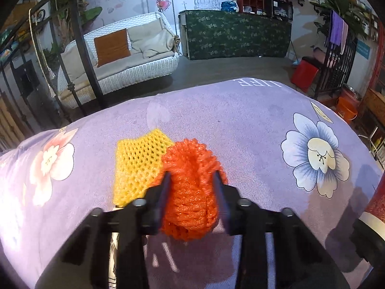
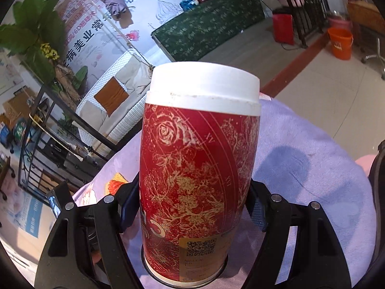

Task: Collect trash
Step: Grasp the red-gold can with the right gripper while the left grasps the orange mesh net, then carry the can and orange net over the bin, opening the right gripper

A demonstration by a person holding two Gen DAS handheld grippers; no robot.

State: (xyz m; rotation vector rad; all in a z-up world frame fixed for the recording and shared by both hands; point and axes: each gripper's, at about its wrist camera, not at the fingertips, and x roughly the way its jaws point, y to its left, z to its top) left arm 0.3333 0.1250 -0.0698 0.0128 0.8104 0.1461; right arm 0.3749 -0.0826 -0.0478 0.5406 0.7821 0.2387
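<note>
The left gripper has its jaws drawn in narrow on an orange foam fruit net, whose sides bulge around the two dark fingers pressing it. The net sits at the near middle of the bench, which is covered by a lilac cloth printed with large flowers. Just to its left and a little farther off, a yellow foam fruit net lies flat on the cloth, its right edge touching or slipping under the orange one.

The right gripper stands with its jaws wide and closed on a red paper cup with gold floral print and a white lid. The cup is upright between the blue-padded fingers, above the lilac cloth; whether its base touches the cloth cannot be told. The same cup shows at the near right edge of the left wrist view.
</note>
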